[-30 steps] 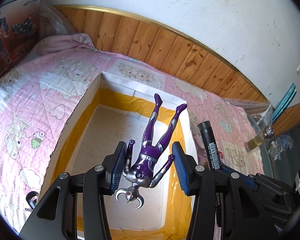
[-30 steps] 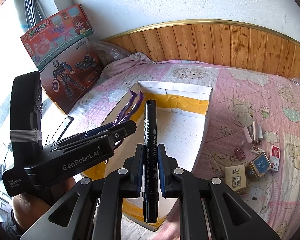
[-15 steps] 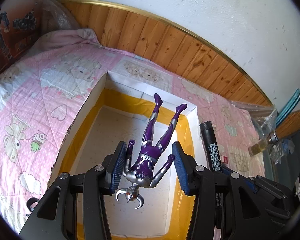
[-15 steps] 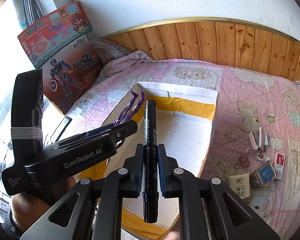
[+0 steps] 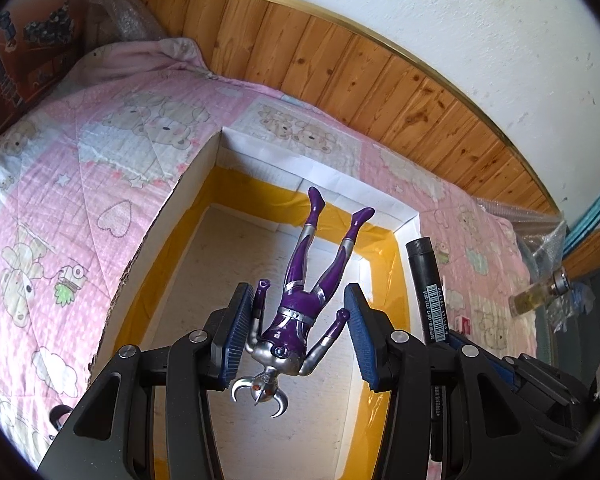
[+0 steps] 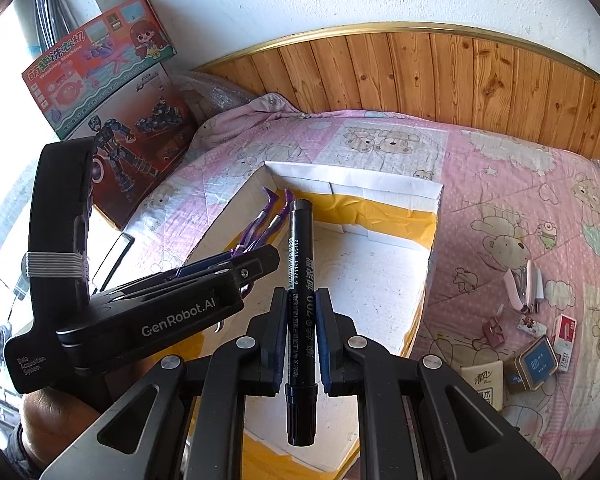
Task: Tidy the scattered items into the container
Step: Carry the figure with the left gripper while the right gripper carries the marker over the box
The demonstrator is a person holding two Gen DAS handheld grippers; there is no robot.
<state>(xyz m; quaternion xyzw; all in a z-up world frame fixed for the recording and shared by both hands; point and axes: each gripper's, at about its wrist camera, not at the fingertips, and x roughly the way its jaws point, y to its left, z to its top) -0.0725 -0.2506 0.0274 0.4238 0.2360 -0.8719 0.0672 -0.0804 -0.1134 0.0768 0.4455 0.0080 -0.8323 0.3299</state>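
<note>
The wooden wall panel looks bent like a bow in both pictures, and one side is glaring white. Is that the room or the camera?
Camera: in the left wrist view the wooden panel arcs and the corners go black, a wide-lens effect; in the right wrist view the panel bows the same way, and the window side is washed out by daylight. The marker and toy figure are sharp.

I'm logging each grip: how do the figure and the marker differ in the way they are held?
The figure is purple and silver, with spread limbs; the marker is a plain black stick.
The left tool holds the figure by its arms with jaws wide; the right tool clamps the marker with jaws nearly together.
Both hang over the open box.
</note>
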